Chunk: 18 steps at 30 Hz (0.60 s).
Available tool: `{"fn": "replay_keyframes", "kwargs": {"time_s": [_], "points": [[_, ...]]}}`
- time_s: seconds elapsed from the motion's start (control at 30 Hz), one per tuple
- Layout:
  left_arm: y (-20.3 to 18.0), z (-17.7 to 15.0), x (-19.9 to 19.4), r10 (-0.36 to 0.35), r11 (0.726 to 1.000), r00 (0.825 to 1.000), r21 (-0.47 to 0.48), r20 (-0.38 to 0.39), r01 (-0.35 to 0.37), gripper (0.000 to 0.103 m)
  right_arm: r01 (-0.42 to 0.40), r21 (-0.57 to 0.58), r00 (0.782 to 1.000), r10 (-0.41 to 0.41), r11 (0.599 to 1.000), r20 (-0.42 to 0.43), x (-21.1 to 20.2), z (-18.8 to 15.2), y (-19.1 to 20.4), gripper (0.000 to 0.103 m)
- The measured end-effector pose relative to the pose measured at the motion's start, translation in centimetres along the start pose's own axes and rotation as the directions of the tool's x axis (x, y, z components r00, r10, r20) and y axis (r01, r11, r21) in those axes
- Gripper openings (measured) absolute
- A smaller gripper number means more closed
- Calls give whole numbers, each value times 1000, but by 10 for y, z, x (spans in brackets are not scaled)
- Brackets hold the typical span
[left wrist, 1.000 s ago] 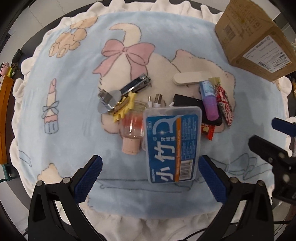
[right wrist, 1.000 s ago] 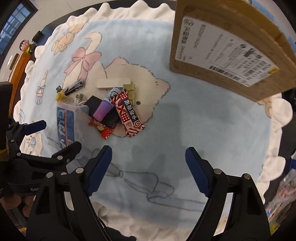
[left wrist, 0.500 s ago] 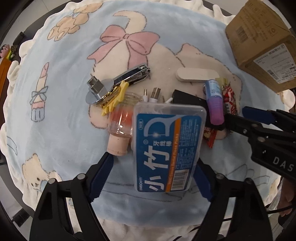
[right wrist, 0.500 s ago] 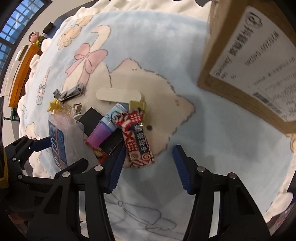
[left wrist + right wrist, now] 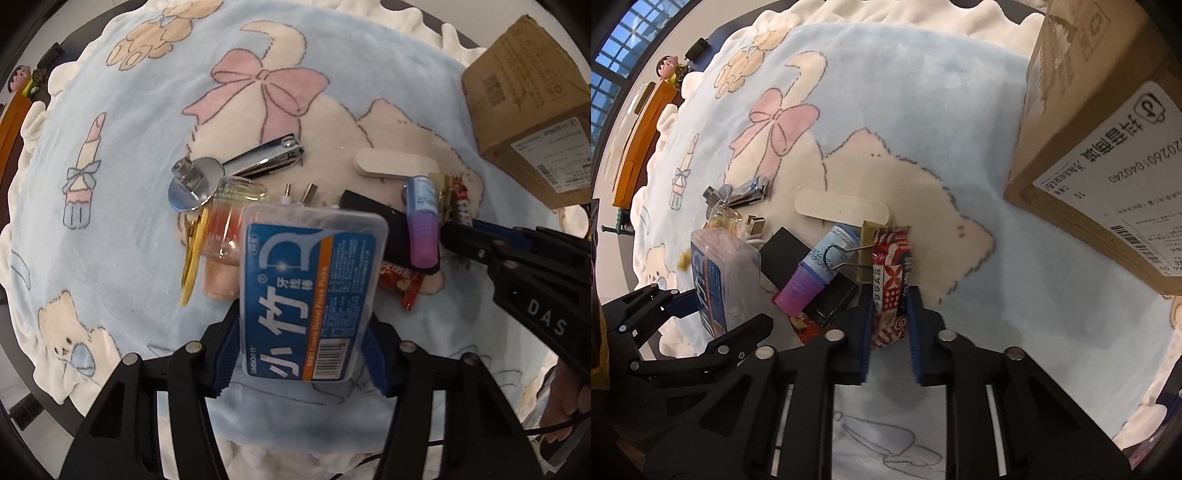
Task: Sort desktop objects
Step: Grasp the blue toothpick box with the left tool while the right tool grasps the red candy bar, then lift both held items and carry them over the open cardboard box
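Clutter lies mid-blanket (image 5: pixel 122 155) on the bench. Left gripper (image 5: pixel 301 354) clamps the floss box (image 5: pixel 310 295) at the pile's near left. Right gripper (image 5: pixel 888 321) pinches the red sugar packet (image 5: pixel 890 280) beside the purple-capped tube (image 5: pixel 820 269). Cardboard box (image 5: pixel 1100 147) stands far right.

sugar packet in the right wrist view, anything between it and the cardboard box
Nothing visible does. The sugar packet sits between the right gripper fingers, and only bare blue blanket lies between it and the cardboard box. The binder clip lies beside it.
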<state>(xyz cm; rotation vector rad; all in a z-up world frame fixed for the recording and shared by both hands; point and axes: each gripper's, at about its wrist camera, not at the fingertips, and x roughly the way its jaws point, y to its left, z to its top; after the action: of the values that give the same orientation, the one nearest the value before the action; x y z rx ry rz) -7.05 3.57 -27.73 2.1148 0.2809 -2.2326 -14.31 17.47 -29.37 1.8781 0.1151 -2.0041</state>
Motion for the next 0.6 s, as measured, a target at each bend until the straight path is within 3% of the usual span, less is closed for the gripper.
{"fn": "replay_keyframes", "kwargs": {"time_s": [0.03, 0.37, 0.6], "points": [[0, 0, -1, -3, 1000, 1000, -3, 1, 3, 57, -3, 3, 1000, 3, 1000, 0, 0, 0, 0, 10], [9, 9, -34, -11, 1000, 1000, 28, 21, 10, 56, -12, 66, 999, 10, 998, 37, -32, -5, 2, 9], [24, 5, -101, -27, 997, 997, 77, 70, 21, 56, -21, 144, 997, 11, 989, 70, -95, -26, 11, 9]]}}
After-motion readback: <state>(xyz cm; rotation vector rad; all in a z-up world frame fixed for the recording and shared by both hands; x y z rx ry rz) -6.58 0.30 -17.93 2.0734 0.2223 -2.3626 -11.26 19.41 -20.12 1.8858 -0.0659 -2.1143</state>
